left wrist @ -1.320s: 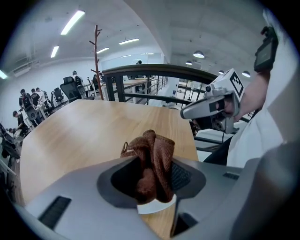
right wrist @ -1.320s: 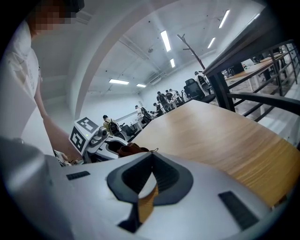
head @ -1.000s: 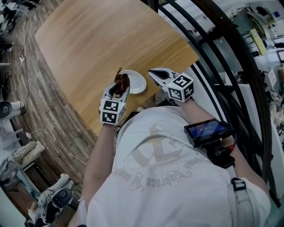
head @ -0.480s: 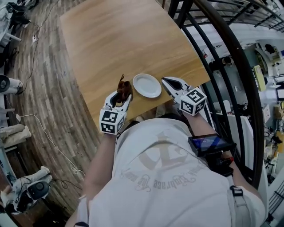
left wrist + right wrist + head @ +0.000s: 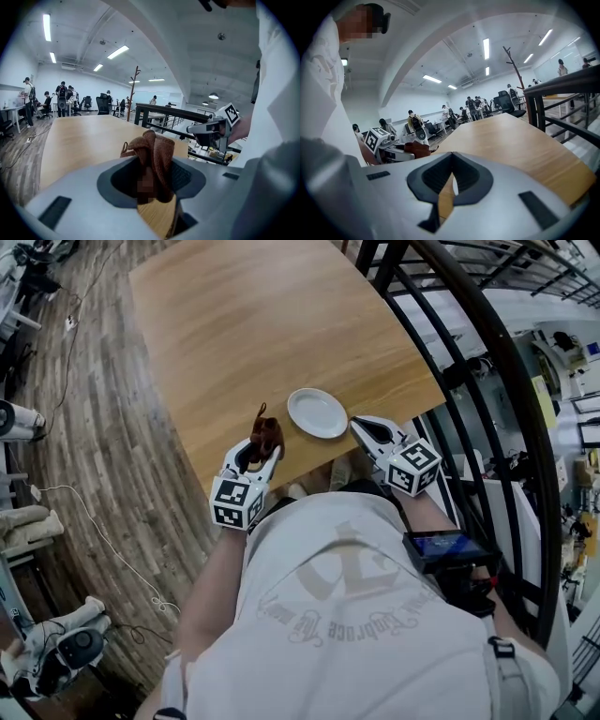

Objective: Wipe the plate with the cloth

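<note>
A small white plate (image 5: 318,412) sits near the front edge of the wooden table (image 5: 253,324). My left gripper (image 5: 262,445) hovers just left of the plate, shut on a bunched brown cloth (image 5: 266,435). The cloth (image 5: 153,152) sticks up between the jaws in the left gripper view and is clear of the plate. My right gripper (image 5: 362,426) is just right of the plate, near the table's corner, with its jaw tips touching (image 5: 452,153) and nothing held. Each gripper shows in the other's view: the right gripper (image 5: 212,132) and the left gripper (image 5: 392,151).
A black metal railing (image 5: 450,343) runs close along the table's right side. Wood plank floor (image 5: 84,427) with cables and robot equipment (image 5: 56,648) lies to the left. The person's torso (image 5: 347,615) fills the lower head view. People and desks stand far off.
The cloth was at the plate's left rim a second ago; my left gripper has drawn it off to the left. The right gripper pulled slightly back from the plate. The head camera shifted.
</note>
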### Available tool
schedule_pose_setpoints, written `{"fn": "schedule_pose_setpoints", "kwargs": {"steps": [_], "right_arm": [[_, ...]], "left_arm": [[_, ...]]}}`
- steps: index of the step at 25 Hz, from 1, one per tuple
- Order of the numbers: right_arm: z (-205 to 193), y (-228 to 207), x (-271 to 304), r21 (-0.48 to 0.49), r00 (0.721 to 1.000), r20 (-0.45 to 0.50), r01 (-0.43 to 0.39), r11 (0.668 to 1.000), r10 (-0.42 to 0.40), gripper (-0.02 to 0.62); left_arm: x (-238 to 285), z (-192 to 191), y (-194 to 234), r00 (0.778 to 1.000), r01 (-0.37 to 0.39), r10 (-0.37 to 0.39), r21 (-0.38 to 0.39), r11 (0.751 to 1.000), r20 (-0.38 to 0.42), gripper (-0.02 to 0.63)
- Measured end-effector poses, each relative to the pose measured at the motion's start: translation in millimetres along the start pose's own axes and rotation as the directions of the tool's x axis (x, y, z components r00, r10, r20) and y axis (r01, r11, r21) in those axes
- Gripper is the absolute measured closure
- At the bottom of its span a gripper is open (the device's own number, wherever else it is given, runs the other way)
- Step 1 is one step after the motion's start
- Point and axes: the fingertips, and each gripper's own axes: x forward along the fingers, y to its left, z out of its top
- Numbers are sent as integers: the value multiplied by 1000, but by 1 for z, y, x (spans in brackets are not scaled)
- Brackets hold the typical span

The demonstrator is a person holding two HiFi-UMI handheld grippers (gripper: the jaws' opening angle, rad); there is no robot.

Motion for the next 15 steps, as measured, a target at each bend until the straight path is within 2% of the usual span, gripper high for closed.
{"fn": "schedule_pose_setpoints", "kwargs": {"steps": [8, 15], "right_arm": [[-6, 7, -1, 8, 1000, 6, 30, 1000, -30, 581], [-15, 0, -10, 2, 999, 13, 33, 999, -33, 581]], "left_arm": [[4, 3, -3, 999, 50, -50, 28, 998, -2, 436], [15, -6, -16, 998, 56, -56, 32, 998, -1, 436]]}}
